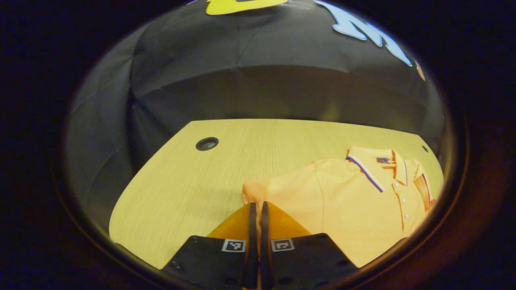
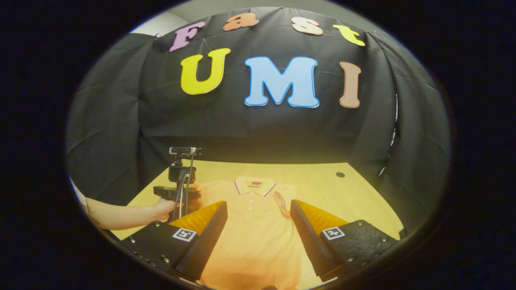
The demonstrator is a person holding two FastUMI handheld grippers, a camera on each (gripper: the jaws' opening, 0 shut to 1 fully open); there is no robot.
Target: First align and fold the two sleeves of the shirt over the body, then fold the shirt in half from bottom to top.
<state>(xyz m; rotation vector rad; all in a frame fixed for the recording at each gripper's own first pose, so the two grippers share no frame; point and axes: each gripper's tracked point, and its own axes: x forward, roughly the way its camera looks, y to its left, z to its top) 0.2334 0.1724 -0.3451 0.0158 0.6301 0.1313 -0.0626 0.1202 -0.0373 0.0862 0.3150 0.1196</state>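
An orange polo shirt (image 1: 354, 209) lies flat, front up, on the wooden table (image 1: 193, 185), collar (image 1: 379, 161) toward the far wall. My left gripper (image 1: 258, 204) is shut at the cuff of the spread-out sleeve (image 1: 258, 189), the cloth pinched between its tips. In the right gripper view that same gripper (image 2: 177, 193), held by a hand (image 2: 161, 209), sits at the shirt's left edge. The other sleeve (image 2: 282, 205) lies folded over the body. My right gripper (image 2: 258, 203) hangs open above the shirt (image 2: 254, 241), nothing between its fingers.
A round cable hole (image 1: 207, 143) is set into the table at the far left, and another (image 2: 340, 175) at the far right. Bare wood (image 2: 342, 193) lies right of the shirt. The booth's black cloth wall closes in the table's back and sides.
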